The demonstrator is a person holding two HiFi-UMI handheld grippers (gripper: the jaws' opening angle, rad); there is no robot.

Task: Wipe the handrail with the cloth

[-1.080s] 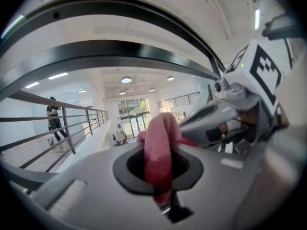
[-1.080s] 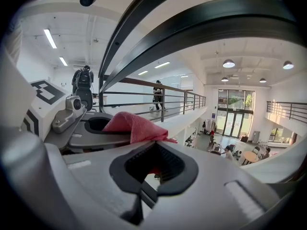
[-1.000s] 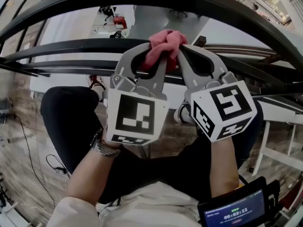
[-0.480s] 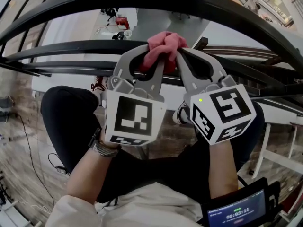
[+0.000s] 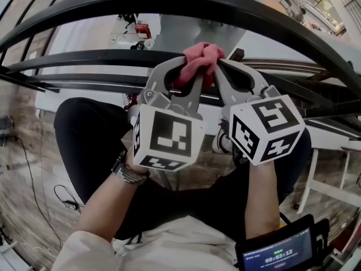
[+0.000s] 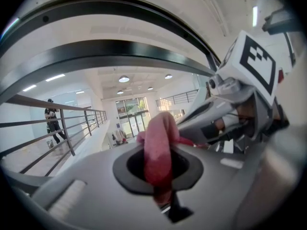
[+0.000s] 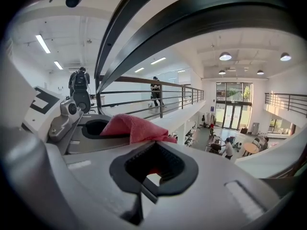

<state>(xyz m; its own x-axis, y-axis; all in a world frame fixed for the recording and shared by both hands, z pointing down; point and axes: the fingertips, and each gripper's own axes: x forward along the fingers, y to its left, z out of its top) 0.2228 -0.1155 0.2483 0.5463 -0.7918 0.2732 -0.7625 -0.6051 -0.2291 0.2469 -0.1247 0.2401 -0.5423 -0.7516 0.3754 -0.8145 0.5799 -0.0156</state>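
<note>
Below lies a wood-plank floor (image 5: 22, 168). Far off, a tall glazed entrance (image 7: 233, 111) lets in daylight under a white ceiling (image 7: 254, 49) set with round lamps (image 7: 225, 56). A round table (image 7: 250, 148) stands on the lower level.

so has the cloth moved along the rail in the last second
Yes, slightly: the pink cloth has edged right along the black handrail, toward the dark bracket.

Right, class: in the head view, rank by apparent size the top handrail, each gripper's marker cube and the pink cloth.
1. the top handrail, spanning the whole picture.
2. the left gripper's marker cube and the right gripper's marker cube: they look alike, so no ranking between them.
3. the pink cloth, smallest.
</note>
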